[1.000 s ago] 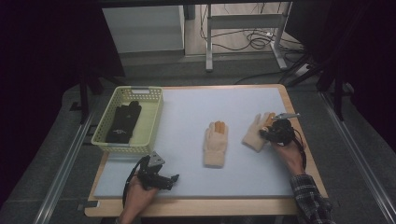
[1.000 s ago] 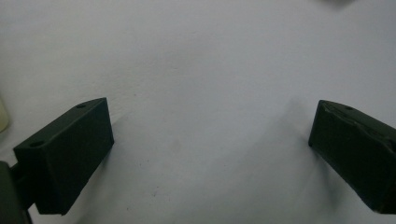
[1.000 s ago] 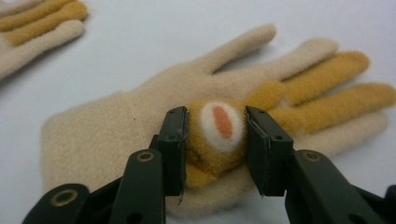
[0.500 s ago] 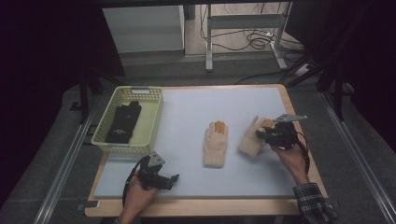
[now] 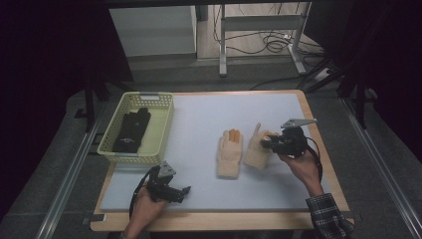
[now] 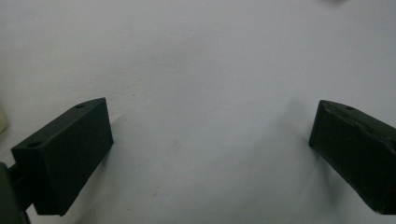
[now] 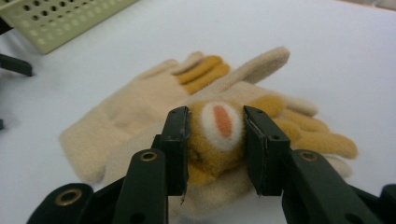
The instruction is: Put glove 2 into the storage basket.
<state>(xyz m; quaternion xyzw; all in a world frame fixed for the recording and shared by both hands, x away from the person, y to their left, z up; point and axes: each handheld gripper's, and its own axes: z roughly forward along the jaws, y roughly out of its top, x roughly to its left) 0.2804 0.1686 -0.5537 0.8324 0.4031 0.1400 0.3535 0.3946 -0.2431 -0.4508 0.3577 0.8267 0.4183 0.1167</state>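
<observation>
Two cream gloves with orange fingers lie near the middle of the table. One glove [image 5: 230,151] lies flat. My right gripper [image 5: 268,143] is shut on the second glove [image 5: 257,150] just to its right, pinching an orange and white patch [image 7: 219,125] between the jaws, with the flat glove [image 7: 140,107] behind. My left gripper [image 5: 185,191] rests low at the front left of the mat, open, with its jaws wide apart over bare white mat [image 6: 205,102].
A pale green basket [image 5: 161,130] at the back left holds a black glove [image 5: 132,130]. The wooden table edge [image 5: 219,221] runs along the front. A metal stand and cables [image 5: 268,35] are on the floor beyond the table.
My right gripper has dragged the held glove leftward, close beside the flat glove. My left gripper has stayed where it was.
</observation>
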